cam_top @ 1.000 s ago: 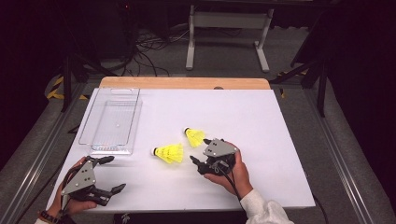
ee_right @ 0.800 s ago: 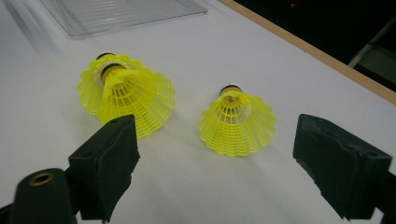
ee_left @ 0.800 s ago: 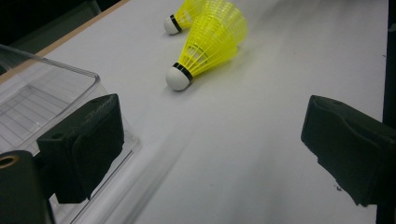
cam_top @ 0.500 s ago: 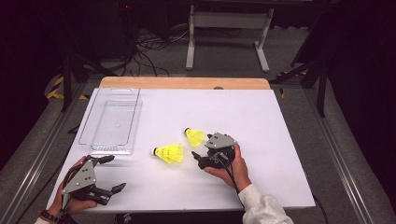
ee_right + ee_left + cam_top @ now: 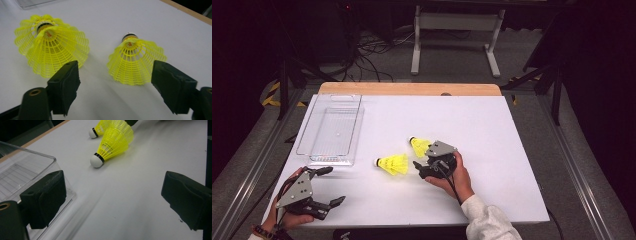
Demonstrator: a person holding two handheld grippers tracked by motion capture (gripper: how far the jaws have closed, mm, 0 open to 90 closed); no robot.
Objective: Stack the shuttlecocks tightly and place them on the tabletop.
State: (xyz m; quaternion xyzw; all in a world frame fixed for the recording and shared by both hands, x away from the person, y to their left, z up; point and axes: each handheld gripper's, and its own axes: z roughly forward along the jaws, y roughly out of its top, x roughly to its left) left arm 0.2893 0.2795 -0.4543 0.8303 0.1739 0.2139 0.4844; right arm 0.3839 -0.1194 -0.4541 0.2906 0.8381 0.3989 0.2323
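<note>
since a second ago my right gripper [image 5: 115, 82] slid up to the far birdie [image 5: 136, 62]. it sits between the wide open jaws, ready to grab. left gripper [image 5: 326, 186] waits, open.

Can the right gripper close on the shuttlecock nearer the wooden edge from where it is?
Probably yes. The right gripper is open, and that shuttlecock lies skirt-first just ahead of its jaws with bare table between. The other shuttlecock lies apart, off to one side.
</note>
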